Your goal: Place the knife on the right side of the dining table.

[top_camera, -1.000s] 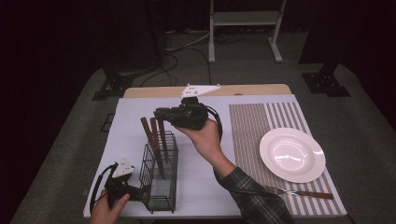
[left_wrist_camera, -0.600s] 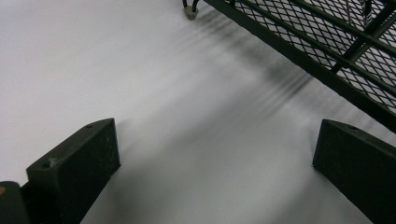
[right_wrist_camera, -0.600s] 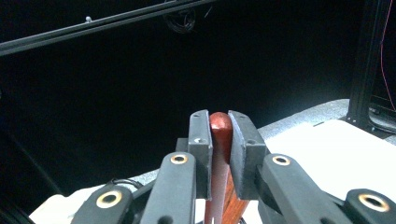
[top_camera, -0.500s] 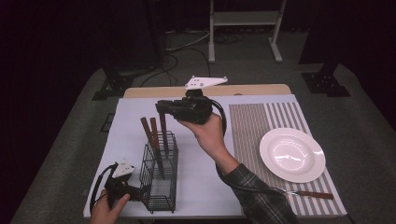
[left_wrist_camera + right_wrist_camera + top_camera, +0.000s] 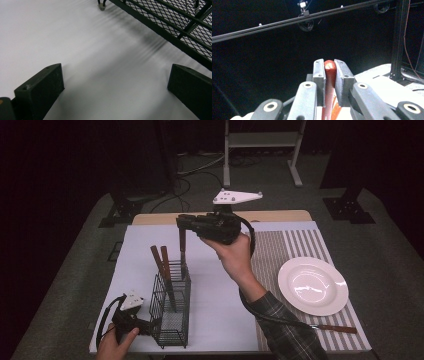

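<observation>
We are squeezing one brown handle [image 5: 330,72] with our right tool [image 5: 184,222], upright over the rack [image 5: 171,307]. Two more handles [image 5: 160,262] are standing inside. Our left tool [image 5: 115,87], spread apart, is resting on the white surface [image 5: 220,295] near one plate [image 5: 313,285]. The room is dark.

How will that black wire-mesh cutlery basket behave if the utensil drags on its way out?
The black wire-mesh cutlery basket looks light and tall for its footprint, so it may tip or lift. The open left gripper sits beside it, not clamping. The right gripper pinches the wooden-handled utensil upright, so drag seems modest.
</observation>
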### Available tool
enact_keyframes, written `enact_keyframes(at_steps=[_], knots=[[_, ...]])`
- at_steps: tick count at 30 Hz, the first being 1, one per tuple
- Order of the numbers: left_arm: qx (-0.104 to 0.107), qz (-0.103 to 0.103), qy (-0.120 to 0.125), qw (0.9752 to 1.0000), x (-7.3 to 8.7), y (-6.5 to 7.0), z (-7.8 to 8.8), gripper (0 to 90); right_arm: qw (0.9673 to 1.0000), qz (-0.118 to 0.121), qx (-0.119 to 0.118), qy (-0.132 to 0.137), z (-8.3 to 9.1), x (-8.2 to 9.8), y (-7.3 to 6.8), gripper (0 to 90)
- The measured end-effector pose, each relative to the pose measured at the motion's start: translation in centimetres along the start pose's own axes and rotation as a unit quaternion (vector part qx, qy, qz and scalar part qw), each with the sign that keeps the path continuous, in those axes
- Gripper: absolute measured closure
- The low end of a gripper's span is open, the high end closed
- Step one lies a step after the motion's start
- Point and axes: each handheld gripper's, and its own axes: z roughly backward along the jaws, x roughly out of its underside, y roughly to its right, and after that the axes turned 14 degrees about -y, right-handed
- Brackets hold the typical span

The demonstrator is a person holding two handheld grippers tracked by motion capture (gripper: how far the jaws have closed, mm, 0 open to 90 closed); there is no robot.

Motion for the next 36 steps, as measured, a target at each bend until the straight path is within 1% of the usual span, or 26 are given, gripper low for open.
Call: enact_keyframes(at_steps=[2,3,4,7,12,18,19,20,21,22,23,24,25,30,34,35,36], knots=[[0.000,0.000,0.000,1.0000,0.0,0.0,0.0,0.0,1.0000,0.002,0.002,0.006,0.6,-0.2,0.0,79.7],[0.000,0.000,0.000,1.0000,0.0,0.0,0.0,0.0,1.0000,0.002,0.002,0.006,0.6,-0.2,0.0,79.7],[0.000,0.000,0.000,1.0000,0.0,0.0,0.0,0.0,0.9999,0.002,0.007,0.011,1.2,-0.4,0.1,79.7],[0.000,0.000,0.000,1.0000,0.0,0.0,0.0,0.0,0.9998,0.003,0.011,0.019,1.9,-0.5,0.2,79.7],[0.000,0.000,0.000,1.0000,0.0,0.0,0.0,0.0,0.9994,0.002,0.025,0.022,2.9,-0.3,0.6,79.7],[0.000,0.000,0.000,1.0000,0.0,0.0,0.0,0.0,0.9984,-0.003,0.051,0.023,4.4,0.3,1.4,79.7],[0.000,0.000,0.000,1.0000,0.0,0.0,0.0,0.0,0.9984,-0.003,0.051,0.023,4.4,0.3,1.4,79.7],[-0.001,0.000,0.000,1.0000,0.0,0.0,0.0,0.0,0.9977,-0.003,0.065,0.021,4.9,0.6,1.7,79.7],[-0.001,0.000,0.000,1.0000,0.0,0.0,0.0,0.0,0.9971,-0.002,0.073,0.022,5.1,0.8,1.9,79.7],[-0.001,0.000,0.000,1.0000,0.0,0.0,0.0,0.0,0.9971,-0.002,0.073,0.022,5.1,0.8,1.9,79.7],[-0.001,0.000,0.000,1.0000,0.0,0.0,0.0,0.0,0.9960,-0.004,0.087,0.020,5.6,1.1,2.2,79.7],[-0.001,0.000,0.000,1.0000,0.0,0.0,0.0,0.0,0.9960,-0.004,0.087,0.020,5.6,1.1,2.2,79.7],[0.000,0.000,0.000,1.0000,0.0,0.0,0.0,0.0,0.9949,-0.009,0.099,0.020,6.1,1.5,2.8,79.7],[0.000,0.000,0.000,1.0000,0.0,0.0,0.0,0.0,0.9919,-0.020,0.124,0.020,7.2,2.5,4.1,79.6],[-0.001,0.000,0.000,1.0000,0.0,0.0,0.0,0.0,0.9885,-0.027,0.147,0.022,8.2,3.2,5.1,79.7],[-0.001,0.000,0.000,1.0000,0.0,0.0,0.0,0.0,0.9885,-0.027,0.147,0.022,8.2,3.2,5.1,79.7],[-0.001,0.000,0.000,1.0000,0.0,0.0,0.0,0.0,0.9876,-0.030,0.152,0.023,8.4,3.4,5.3,79.7]])
